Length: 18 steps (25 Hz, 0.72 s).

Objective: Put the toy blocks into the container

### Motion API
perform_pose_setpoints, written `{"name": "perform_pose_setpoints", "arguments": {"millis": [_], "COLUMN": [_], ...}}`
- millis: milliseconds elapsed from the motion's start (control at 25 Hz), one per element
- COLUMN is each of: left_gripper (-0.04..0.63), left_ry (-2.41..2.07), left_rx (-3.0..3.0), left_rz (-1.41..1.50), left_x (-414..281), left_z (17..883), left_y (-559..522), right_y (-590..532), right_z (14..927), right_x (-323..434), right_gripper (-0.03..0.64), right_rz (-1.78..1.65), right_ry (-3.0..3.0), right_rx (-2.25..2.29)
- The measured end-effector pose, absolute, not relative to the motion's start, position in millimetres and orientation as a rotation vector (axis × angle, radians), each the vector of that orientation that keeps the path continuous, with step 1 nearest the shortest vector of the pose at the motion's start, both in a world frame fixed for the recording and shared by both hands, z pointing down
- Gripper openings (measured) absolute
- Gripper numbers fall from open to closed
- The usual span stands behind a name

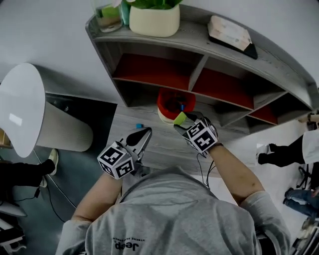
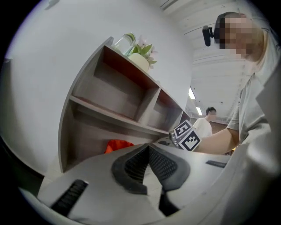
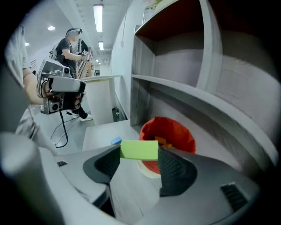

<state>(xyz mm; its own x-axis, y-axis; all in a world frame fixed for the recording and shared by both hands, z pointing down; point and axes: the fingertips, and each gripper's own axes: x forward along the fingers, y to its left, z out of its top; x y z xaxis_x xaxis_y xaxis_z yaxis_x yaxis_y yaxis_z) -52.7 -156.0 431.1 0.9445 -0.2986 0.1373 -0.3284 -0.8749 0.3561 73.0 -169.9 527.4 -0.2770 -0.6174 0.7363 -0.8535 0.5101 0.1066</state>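
Container (image 2: 117, 145): mostly hidden from you behind your left gripper (image 2: 148, 149).
Blue block (image 1: 139, 126): too small to tell its shape.
Plant (image 1: 154, 4): cut off at top.

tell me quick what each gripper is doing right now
left gripper: closed, nothing between its jaws
right gripper: closed on the green block

Grey shelf (image 1: 199, 31) with cream planter (image 1: 154, 21)

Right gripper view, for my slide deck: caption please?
Right gripper holds a green block just before the red container; a blue block lies on the desk.
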Motion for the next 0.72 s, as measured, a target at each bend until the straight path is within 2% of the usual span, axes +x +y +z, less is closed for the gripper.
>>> {"name": "perform_pose_setpoints", "arguments": {"millis": [200, 600, 680, 720], "left_gripper": [0.031, 0.029, 0.029, 0.029], "left_ry": [-0.457, -0.500, -0.503, -0.505], "left_rx": [2.764, 2.764, 2.761, 2.757], "left_rz": [0.069, 0.065, 0.069, 0.071], "left_x": [-44.3, -55.5, -57.3, -58.1], "left_z": [404.9, 402.1, 404.3, 405.6], "left_y": [-168.9, -183.5, -184.3, -184.6], "right_y": [-197.6, -227.4, -232.6, -233.6], "right_z": [506.1, 520.7, 523.8, 526.0], "right_x": [85.1, 98.5, 100.0, 99.3], "right_gripper": [0.290, 0.293, 0.308, 0.361], "right_rz": [0.377, 0.352, 0.361, 0.373], "right_ry": [-1.979, -1.931, -1.919, -1.921], "right_rx": [1.256, 1.311, 1.353, 1.358]}}
